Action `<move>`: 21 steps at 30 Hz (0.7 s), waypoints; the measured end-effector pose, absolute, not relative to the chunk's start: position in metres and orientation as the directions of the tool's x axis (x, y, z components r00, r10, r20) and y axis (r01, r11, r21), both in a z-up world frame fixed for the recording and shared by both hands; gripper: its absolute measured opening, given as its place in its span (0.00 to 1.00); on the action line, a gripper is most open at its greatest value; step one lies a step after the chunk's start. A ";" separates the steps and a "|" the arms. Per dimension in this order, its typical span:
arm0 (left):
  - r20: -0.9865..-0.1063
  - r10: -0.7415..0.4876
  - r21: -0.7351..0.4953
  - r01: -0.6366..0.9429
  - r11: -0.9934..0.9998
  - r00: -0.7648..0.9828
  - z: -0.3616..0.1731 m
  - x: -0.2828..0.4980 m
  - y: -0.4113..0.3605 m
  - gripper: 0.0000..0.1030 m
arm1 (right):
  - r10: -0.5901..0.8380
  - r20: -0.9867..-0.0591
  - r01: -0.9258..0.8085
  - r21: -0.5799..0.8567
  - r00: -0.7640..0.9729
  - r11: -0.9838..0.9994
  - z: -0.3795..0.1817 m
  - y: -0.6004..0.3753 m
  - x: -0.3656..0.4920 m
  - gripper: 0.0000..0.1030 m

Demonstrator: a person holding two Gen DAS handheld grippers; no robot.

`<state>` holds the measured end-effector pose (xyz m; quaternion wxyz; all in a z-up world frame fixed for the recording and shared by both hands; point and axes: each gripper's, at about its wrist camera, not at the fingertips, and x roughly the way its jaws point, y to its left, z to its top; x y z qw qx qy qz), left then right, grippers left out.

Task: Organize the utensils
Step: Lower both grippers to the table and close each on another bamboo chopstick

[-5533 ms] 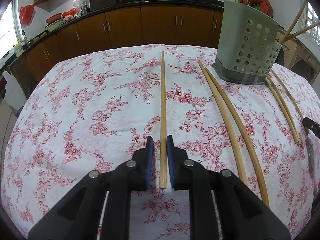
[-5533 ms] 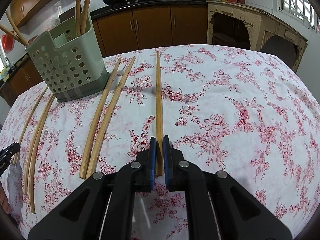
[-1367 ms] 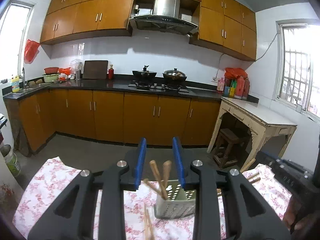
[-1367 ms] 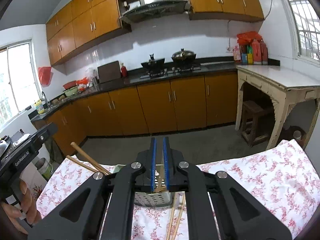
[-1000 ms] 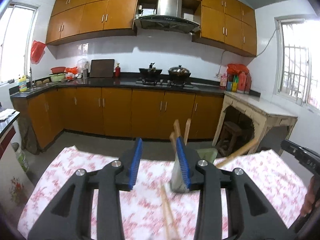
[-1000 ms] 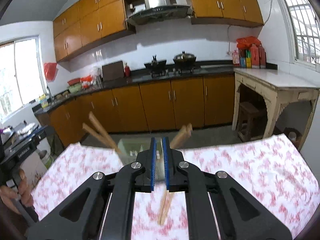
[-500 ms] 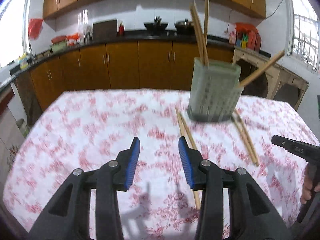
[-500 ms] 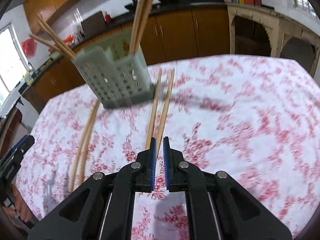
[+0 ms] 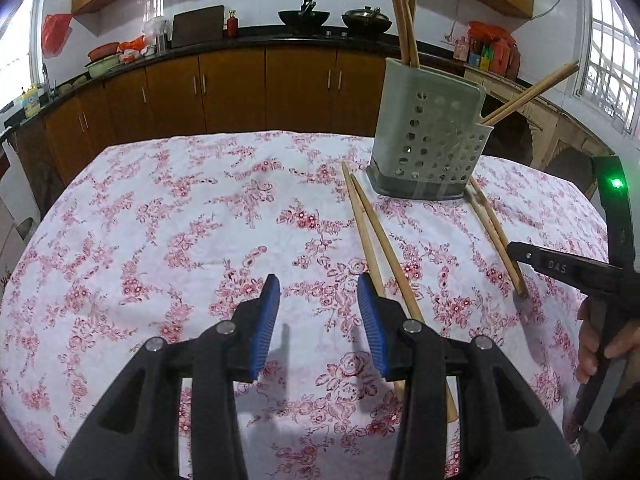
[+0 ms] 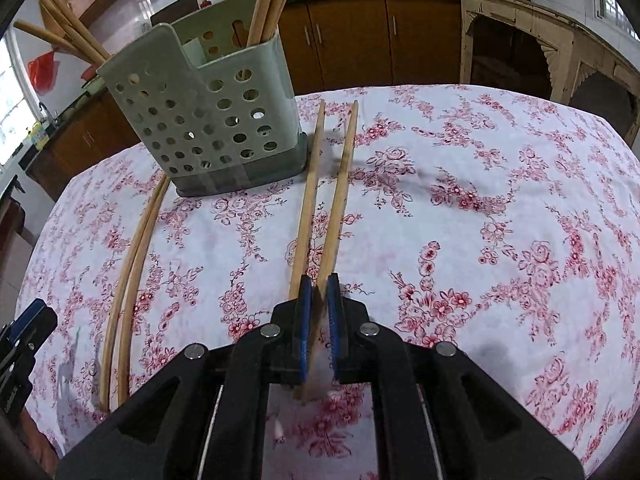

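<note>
1. Two chopsticks (image 10: 320, 216) lie side by side on the tablecloth (image 10: 500, 240), running straight ahead of the right gripper (image 10: 318, 312) toward the holder.
2. The right gripper's blue-padded jaws stand almost closed, with only a narrow slot between them. The near end of the right-hand stick shows in that slot, but whether the pads actually press it I cannot tell.
3. The same pair (image 9: 376, 240) lies just right of the left gripper (image 9: 318, 320), passing beside and under its right finger.
4. The left gripper's jaws stand wide apart and hold nothing; only flowered cloth shows between them.
5. A perforated grey-green holder (image 10: 208, 120) stands ahead and left of the right gripper, its base just beside the far ends of the pair.
6. Several chopsticks stand in the holder, some upright in the tall compartment (image 10: 268, 4), others leaning out of the low one (image 10: 60, 36).
7. Another pair (image 10: 128, 264) lies on the cloth further left, its far ends reaching the holder's base.
8. Kitchen cabinets (image 9: 240, 88) lie beyond the table.
</note>
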<state>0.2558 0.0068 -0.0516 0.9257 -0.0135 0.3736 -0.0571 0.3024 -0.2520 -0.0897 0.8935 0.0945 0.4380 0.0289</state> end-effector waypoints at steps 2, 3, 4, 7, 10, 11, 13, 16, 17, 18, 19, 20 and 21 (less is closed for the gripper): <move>-0.696 -0.122 -0.077 0.096 0.992 0.707 -0.053 0.258 0.007 0.40 | 0.127 -0.775 0.029 0.185 0.619 0.982 -0.090 -0.251 0.303 0.10; -0.698 -0.123 -0.079 0.096 0.992 0.705 -0.054 0.258 0.007 0.40 | 0.123 -0.775 0.028 0.179 0.620 0.983 -0.090 -0.250 0.304 0.10; -0.700 -0.125 -0.080 0.097 0.992 0.703 -0.054 0.259 0.006 0.40 | 0.120 -0.775 0.028 0.174 0.620 0.984 -0.091 -0.250 0.303 0.10; -0.704 -0.134 -0.088 0.101 0.991 0.697 -0.055 0.260 0.004 0.41 | 0.124 -0.775 0.026 0.178 0.620 0.984 -0.091 -0.250 0.305 0.13; -0.707 -0.138 -0.090 0.105 0.990 0.693 -0.057 0.261 0.001 0.41 | 0.108 -0.772 0.022 0.156 0.626 0.988 -0.092 -0.248 0.305 0.12; -0.708 -0.140 -0.091 0.107 0.990 0.692 -0.057 0.261 0.000 0.41 | 0.087 -0.774 0.020 0.127 0.627 0.992 -0.092 -0.245 0.304 0.10; -0.711 -0.152 -0.098 0.117 0.988 0.687 -0.058 0.261 -0.003 0.41 | 0.077 -0.776 0.027 0.121 0.626 0.992 -0.092 -0.247 0.302 0.09; -0.714 -0.173 -0.108 0.138 0.985 0.679 -0.059 0.260 -0.008 0.41 | 0.065 -0.774 0.069 0.139 0.630 0.988 -0.092 -0.262 0.299 0.08; -0.715 -0.179 -0.109 0.145 0.983 0.676 -0.059 0.260 -0.009 0.41 | 0.047 -0.774 0.095 0.138 0.632 0.986 -0.092 -0.269 0.298 0.08; -0.718 -0.188 -0.110 0.157 0.981 0.670 -0.060 0.260 -0.012 0.41 | 0.029 -0.774 0.122 0.136 0.633 0.983 -0.092 -0.277 0.297 0.08; -0.720 -0.196 -0.111 0.168 0.980 0.665 -0.061 0.260 -0.015 0.41 | 0.012 -0.774 0.153 0.140 0.633 0.978 -0.092 -0.286 0.295 0.08; -0.722 -0.201 -0.110 0.176 0.978 0.662 -0.061 0.260 -0.017 0.40 | 0.003 -0.774 0.175 0.147 0.633 0.974 -0.092 -0.295 0.294 0.08; -0.725 -0.204 -0.105 0.186 0.977 0.658 -0.062 0.260 -0.021 0.40 | 0.005 -0.775 0.180 0.154 0.632 0.971 -0.092 -0.299 0.293 0.08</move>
